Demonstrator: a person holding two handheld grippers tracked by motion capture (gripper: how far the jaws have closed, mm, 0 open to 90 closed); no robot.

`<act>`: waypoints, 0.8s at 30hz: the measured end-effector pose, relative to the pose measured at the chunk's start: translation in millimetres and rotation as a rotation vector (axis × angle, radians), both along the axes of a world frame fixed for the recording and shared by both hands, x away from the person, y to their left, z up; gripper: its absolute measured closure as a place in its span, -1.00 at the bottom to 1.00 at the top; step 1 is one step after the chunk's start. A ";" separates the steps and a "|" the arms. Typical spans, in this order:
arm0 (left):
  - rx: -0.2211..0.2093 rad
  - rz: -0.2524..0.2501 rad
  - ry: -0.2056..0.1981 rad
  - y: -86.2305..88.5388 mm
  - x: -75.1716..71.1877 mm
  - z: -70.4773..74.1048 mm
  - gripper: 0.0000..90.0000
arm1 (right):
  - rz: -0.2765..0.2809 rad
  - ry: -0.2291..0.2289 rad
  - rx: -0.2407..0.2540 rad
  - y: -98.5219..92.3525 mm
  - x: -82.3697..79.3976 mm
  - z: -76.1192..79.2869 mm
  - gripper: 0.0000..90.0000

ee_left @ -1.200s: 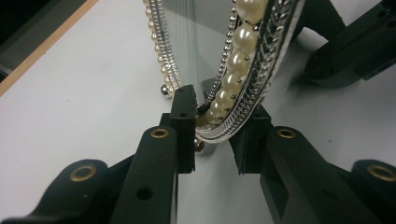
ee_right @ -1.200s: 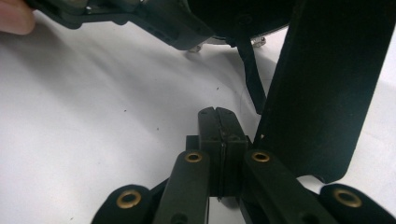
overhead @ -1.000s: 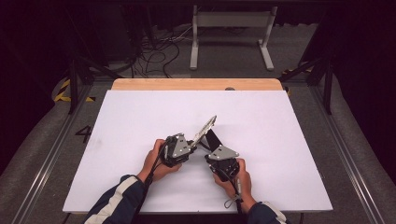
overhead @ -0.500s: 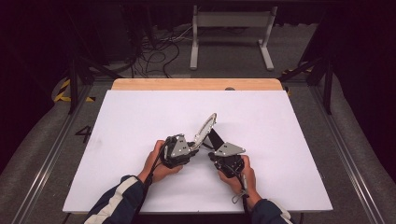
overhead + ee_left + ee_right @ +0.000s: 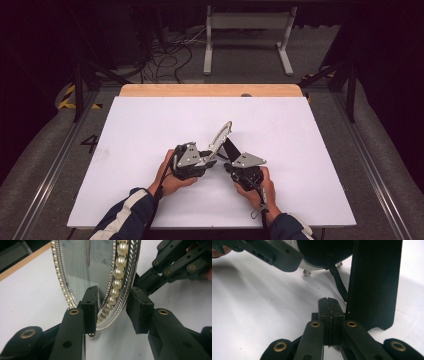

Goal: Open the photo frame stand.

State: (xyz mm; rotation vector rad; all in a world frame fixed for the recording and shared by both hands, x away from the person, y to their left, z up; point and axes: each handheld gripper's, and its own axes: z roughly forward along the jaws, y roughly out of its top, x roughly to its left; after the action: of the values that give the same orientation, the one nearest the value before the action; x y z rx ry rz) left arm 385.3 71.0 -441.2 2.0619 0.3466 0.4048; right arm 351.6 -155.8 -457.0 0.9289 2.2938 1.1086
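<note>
- Step in hand, as judged: setting an oval pearl-rimmed mirror (image 5: 220, 138) upright on the white table (image 5: 150, 130) on its black back stand (image 5: 374, 285).
- The left gripper (image 5: 112, 308) straddles the mirror's lower rim. Its jaws have just been opening. One pad lies against the glass face; the other pad stands apart from the pearl edge, so the rim is between the jaws but not clamped.
- The right gripper (image 5: 329, 307) has its jaws pressed together with nothing visible between them. It sits just beside the back stand, behind the mirror.
- The mirror leans tilted, its top away from the person and its lower rim touching the table near the table's middle. Small round feet (image 5: 306, 272) at the rim rest on the table.
- Next move, as judged: draw the left gripper back from the mirror without catching the rim, while the right gripper stays near the stand in case the mirror tips.
</note>
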 end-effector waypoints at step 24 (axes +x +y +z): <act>0.017 -0.012 -0.021 -0.4 -1.9 2.6 0.55 | -0.021 0.013 -0.016 -5.9 2.0 0.2 1.00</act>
State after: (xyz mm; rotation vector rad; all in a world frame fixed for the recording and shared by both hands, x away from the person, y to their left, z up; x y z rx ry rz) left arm 383.4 70.6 -438.6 2.0738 0.3198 0.4232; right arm 353.6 -161.7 -456.7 0.9544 2.2946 1.0775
